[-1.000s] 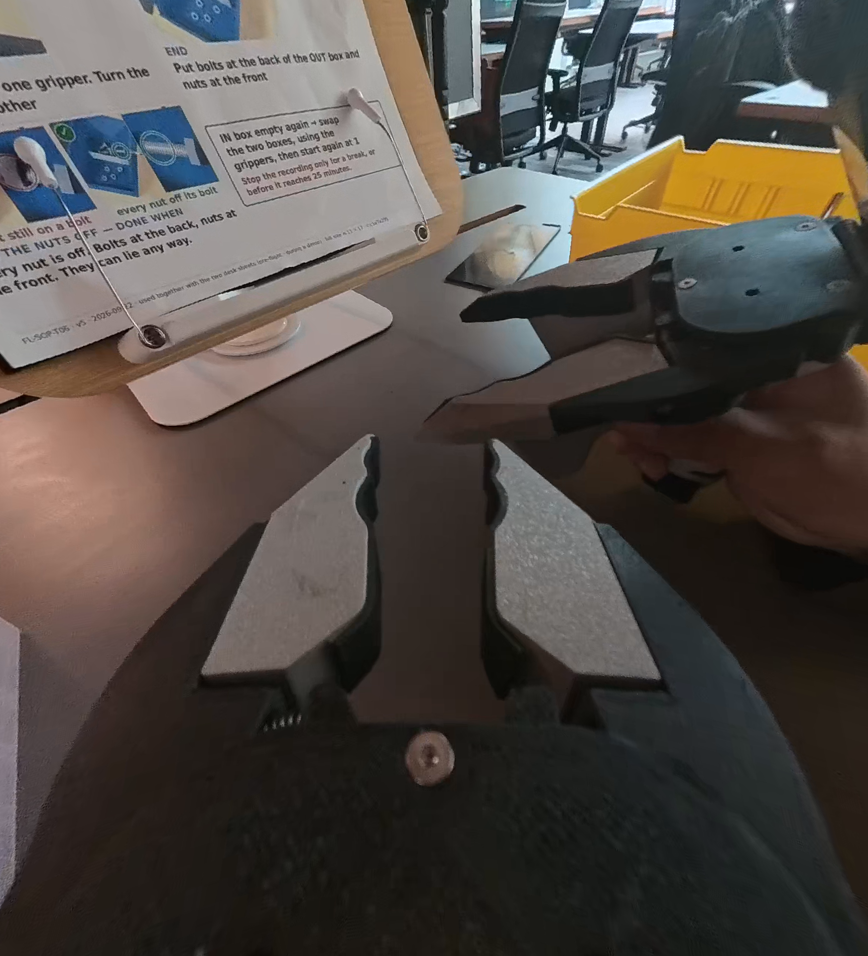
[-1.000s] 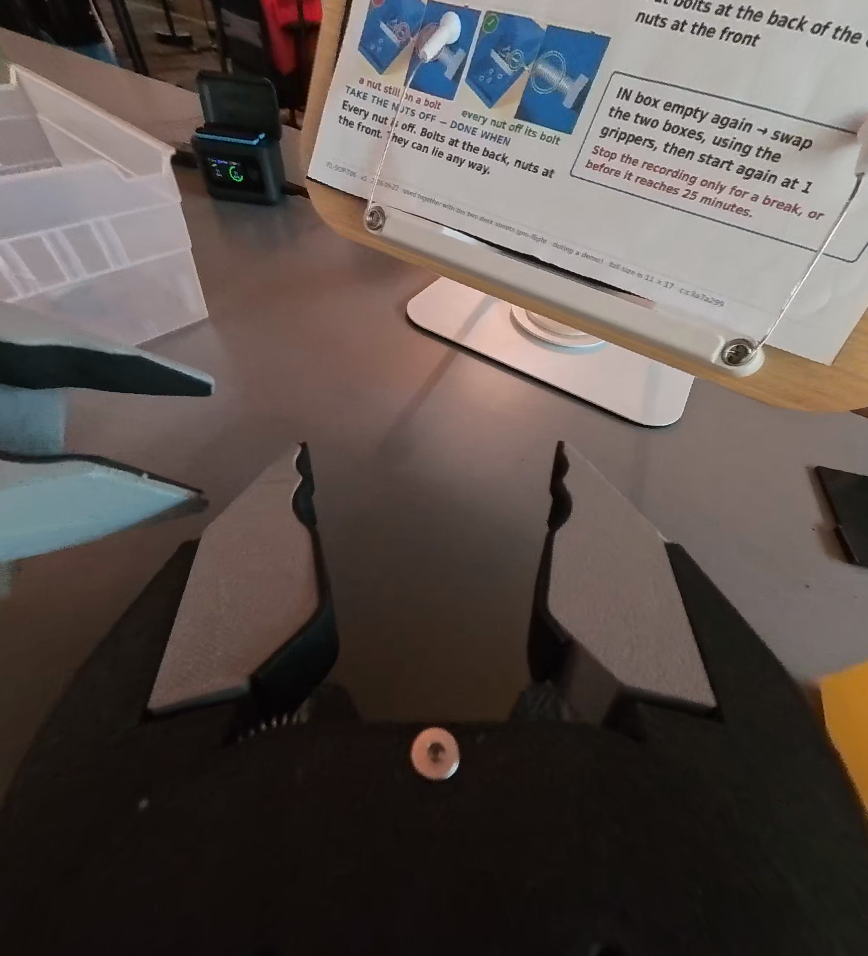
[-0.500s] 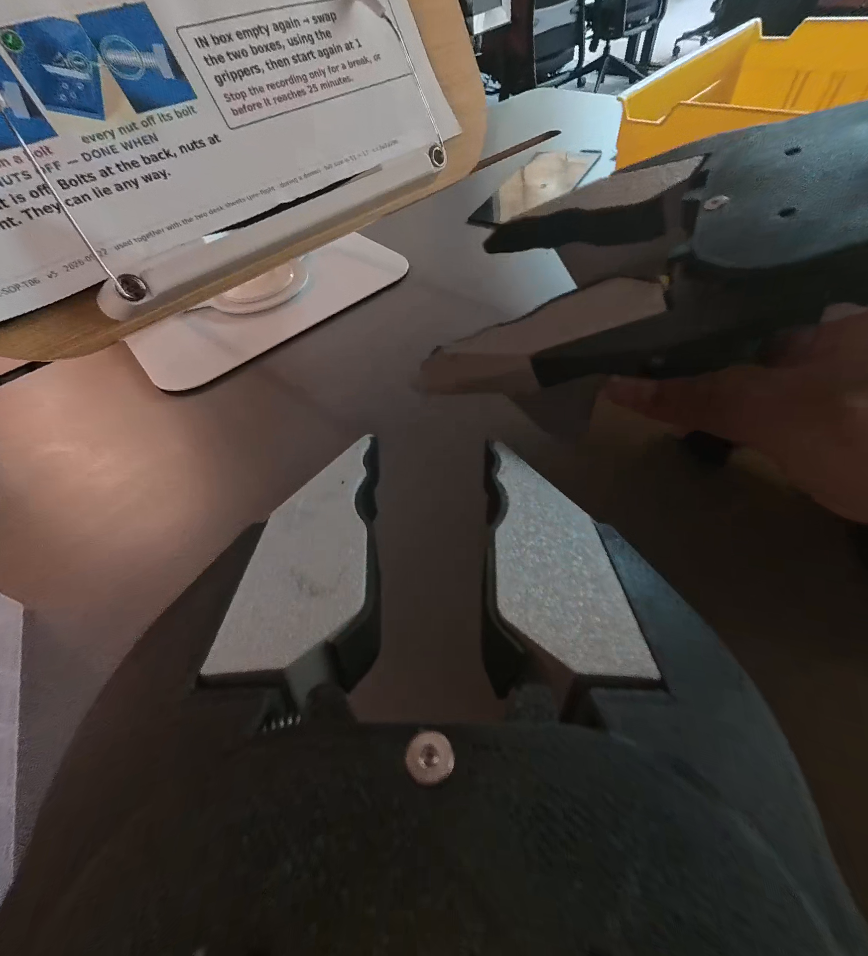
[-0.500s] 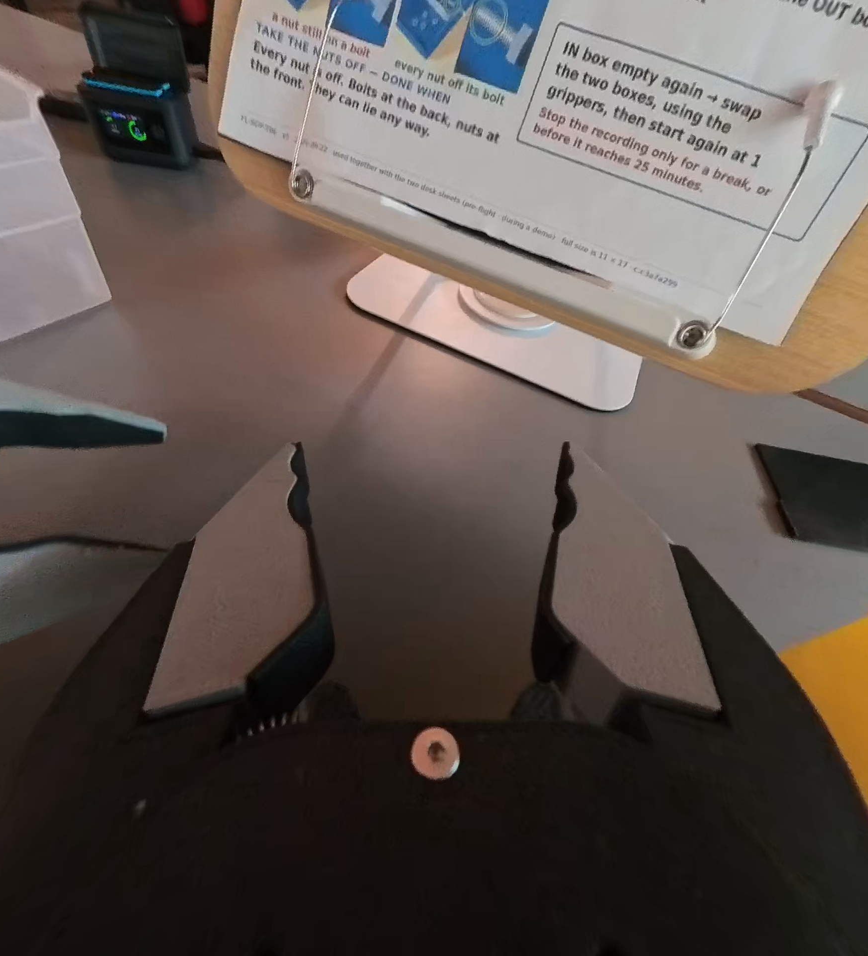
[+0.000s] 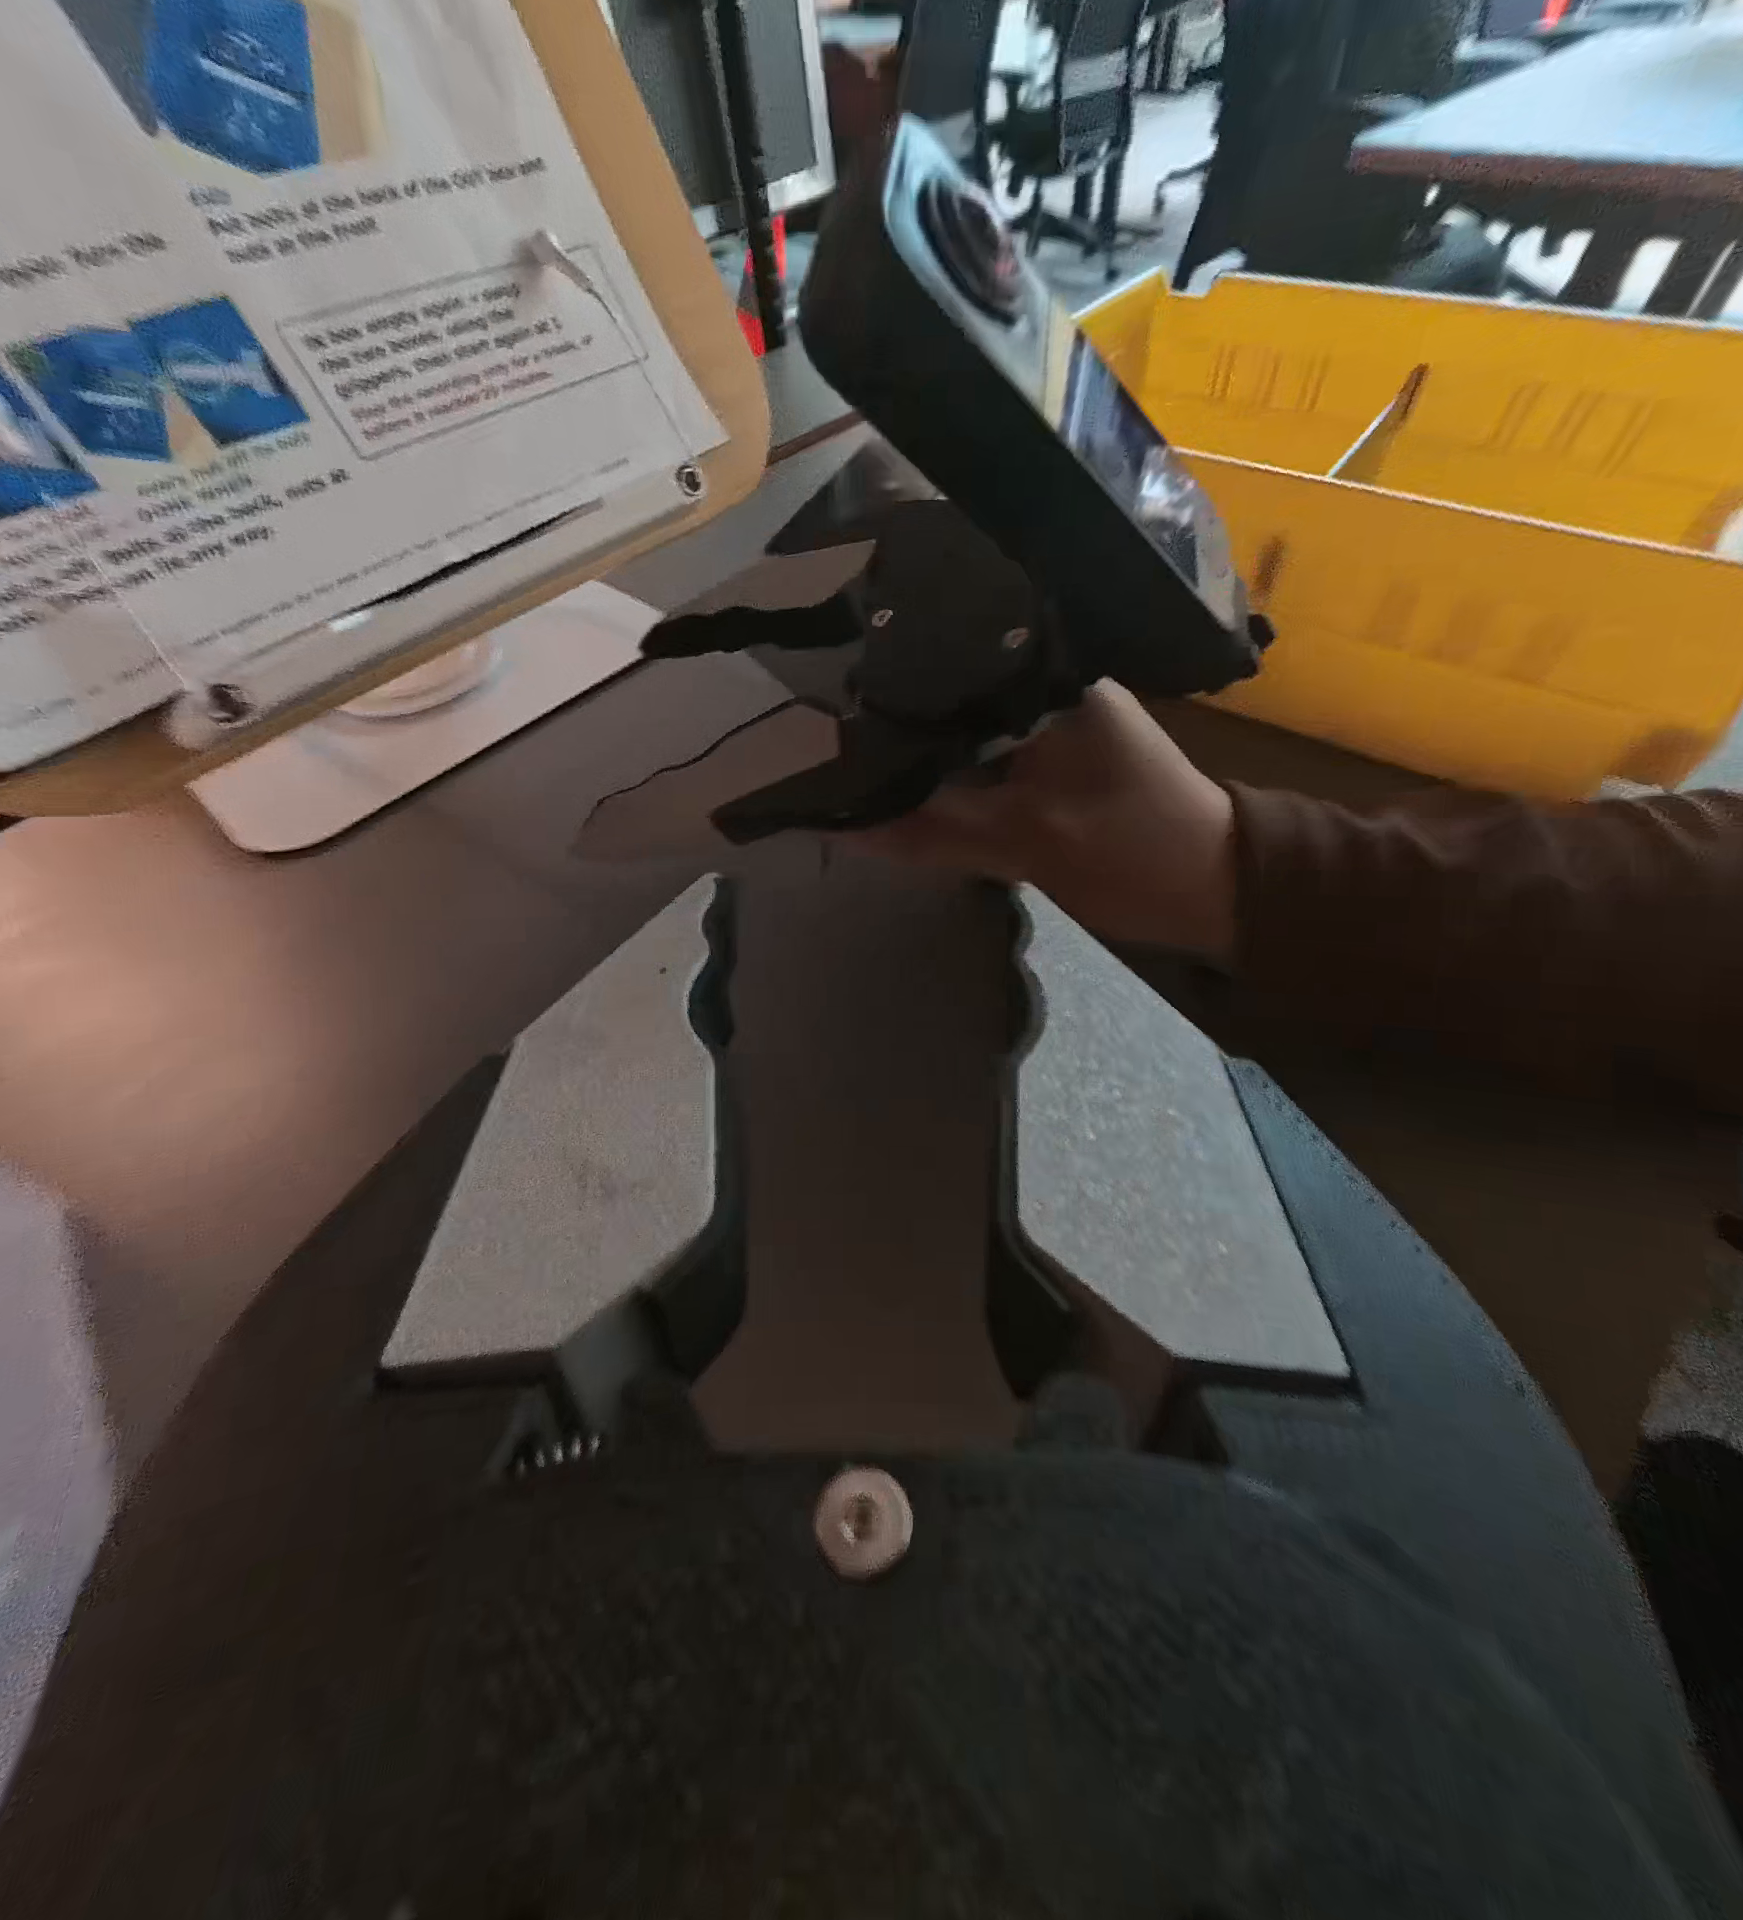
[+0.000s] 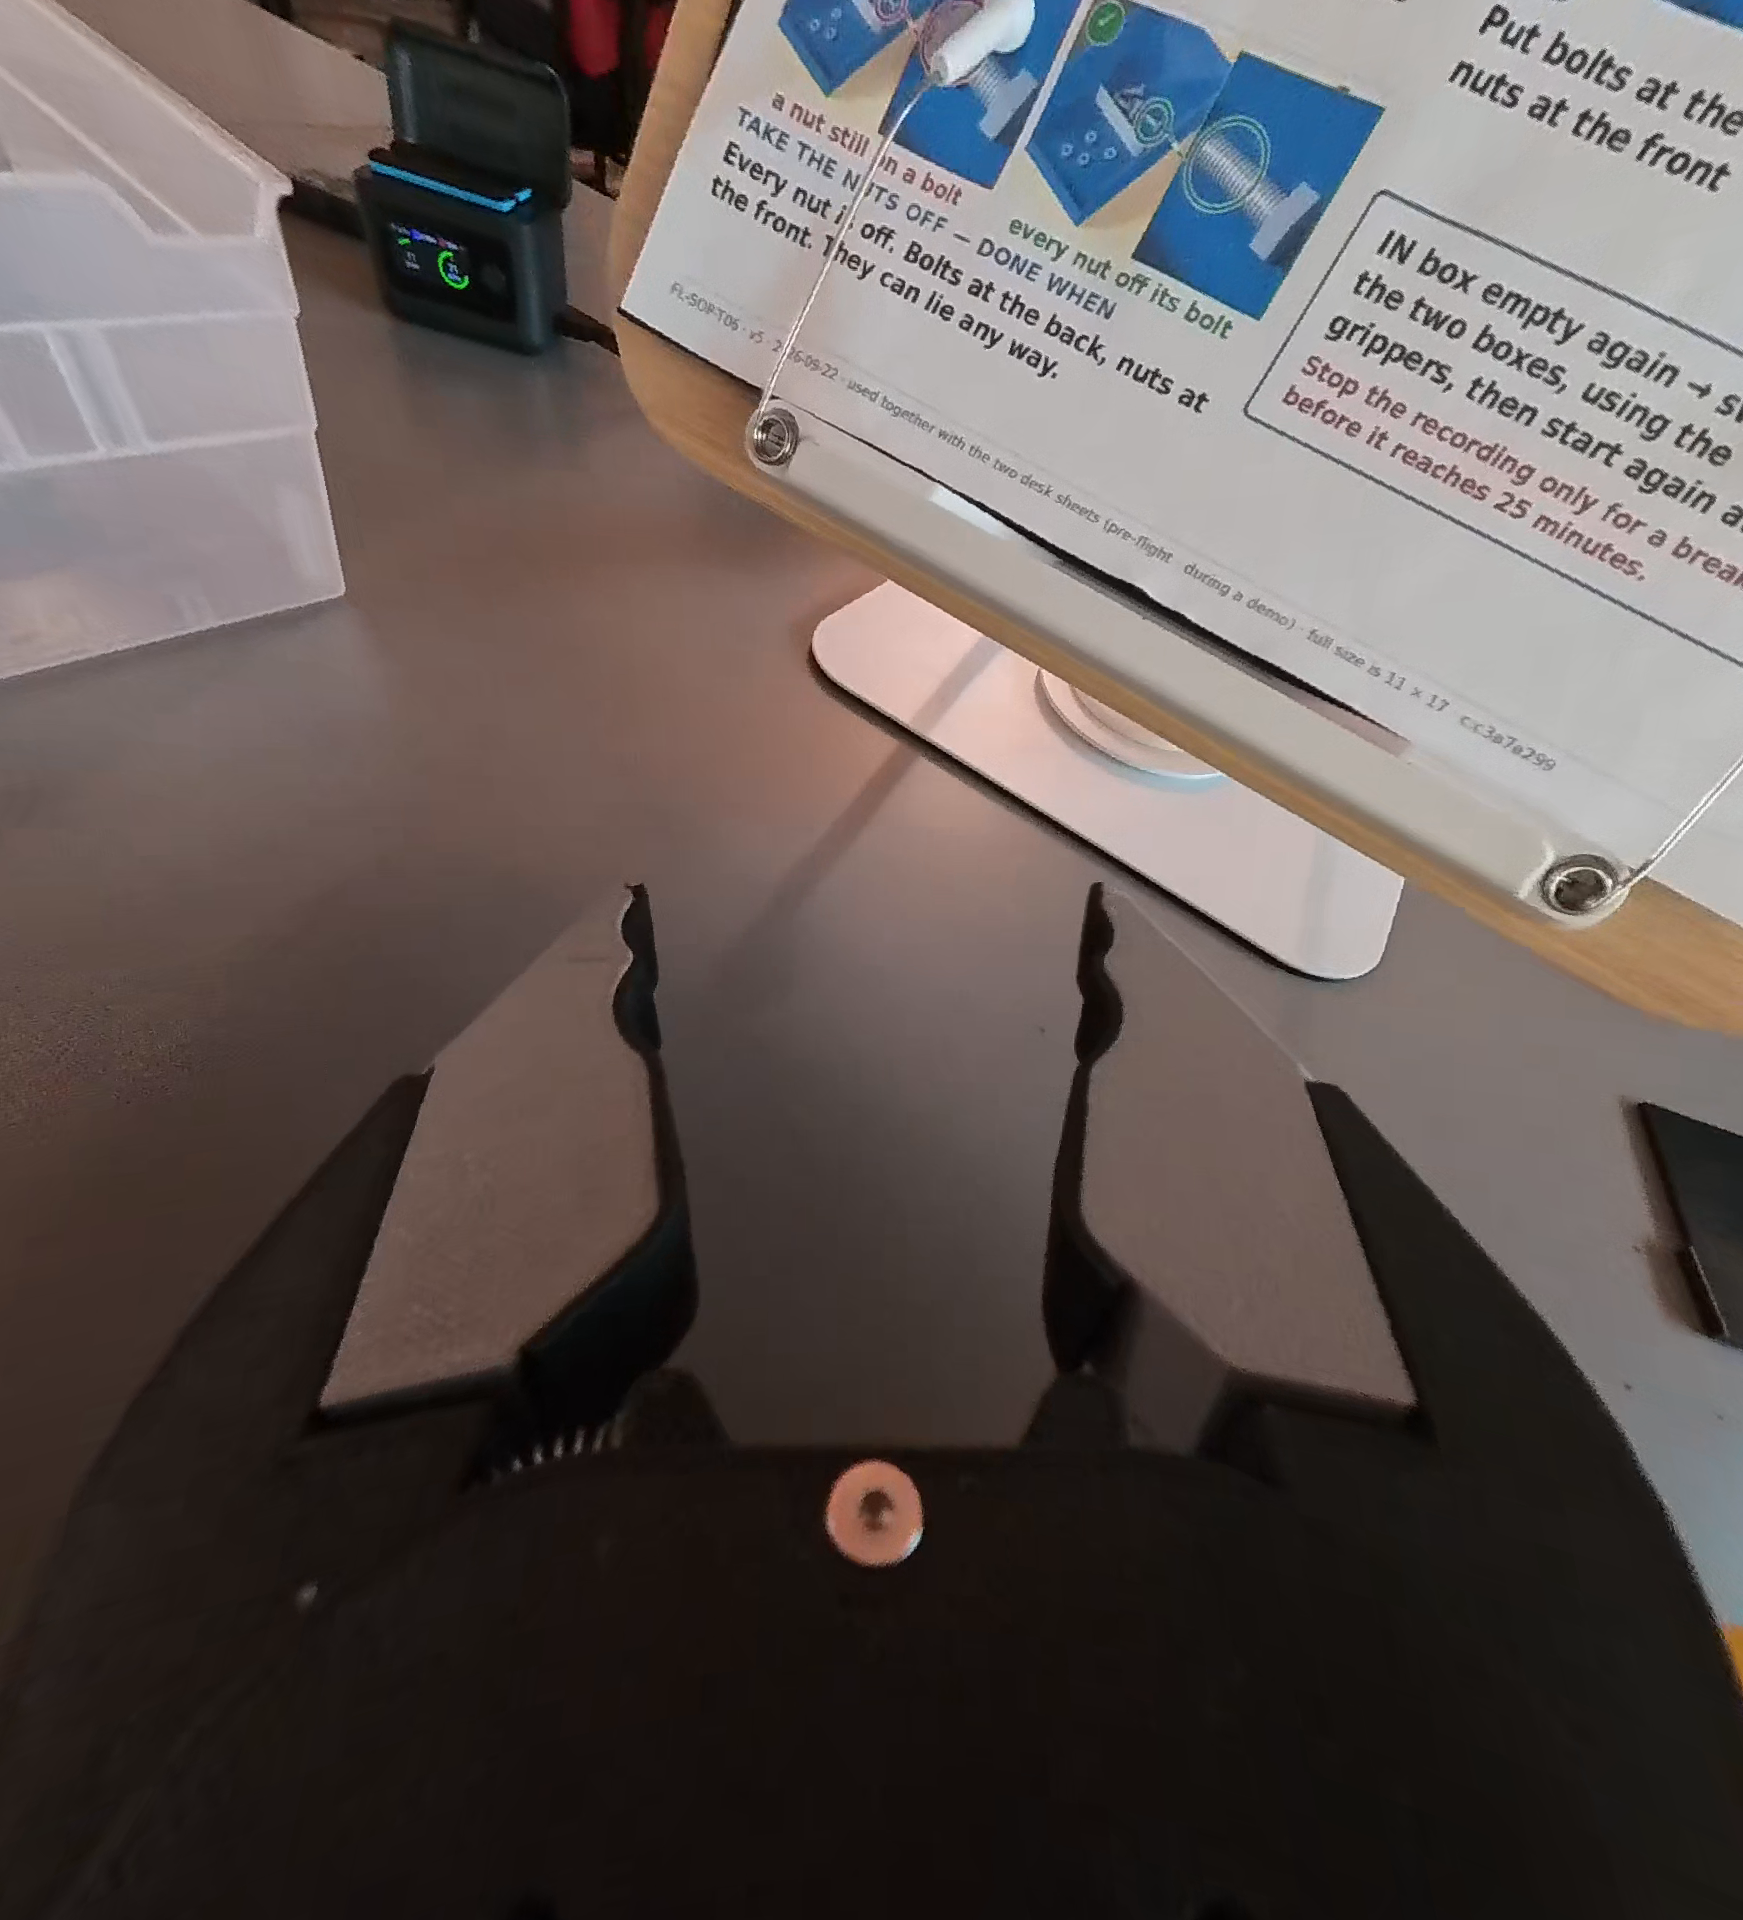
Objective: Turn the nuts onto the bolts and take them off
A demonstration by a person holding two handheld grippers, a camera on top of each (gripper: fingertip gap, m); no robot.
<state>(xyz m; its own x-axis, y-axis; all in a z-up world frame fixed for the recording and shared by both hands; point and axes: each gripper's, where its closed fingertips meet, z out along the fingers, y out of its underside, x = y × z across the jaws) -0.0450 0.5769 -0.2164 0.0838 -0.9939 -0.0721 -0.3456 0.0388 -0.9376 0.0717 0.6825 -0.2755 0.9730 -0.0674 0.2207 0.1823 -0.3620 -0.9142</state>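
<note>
No nut or bolt shows in either view. My left gripper (image 5: 867, 914) is open and empty, low over the dark table (image 5: 223, 997). My right gripper (image 6: 867, 914) is open and empty too, above the table (image 6: 431, 831) in front of the sheet stand. The right gripper also shows in the left wrist view (image 5: 669, 727), held by a hand (image 5: 1085, 821) ahead and to the right, jaws apart and pointing left. A yellow divided bin (image 5: 1490, 561) stands at the right; its inside shows no parts from here. A clear plastic bin (image 6: 98, 395) stands at the left.
A wooden stand with a printed instruction sheet (image 5: 306, 395) on a white base (image 6: 1106, 769) stands at the back middle. A small black device with a lit screen (image 6: 462, 249) sits behind the clear bin. A dark flat plate (image 6: 1740, 1226) lies at the right. Office chairs and desks stand beyond.
Both grippers have drawn apart and pulled back; the left gripper's jaws have opened wider. The right gripper now sits farther off in the left view, and the left gripper has left the right view.
</note>
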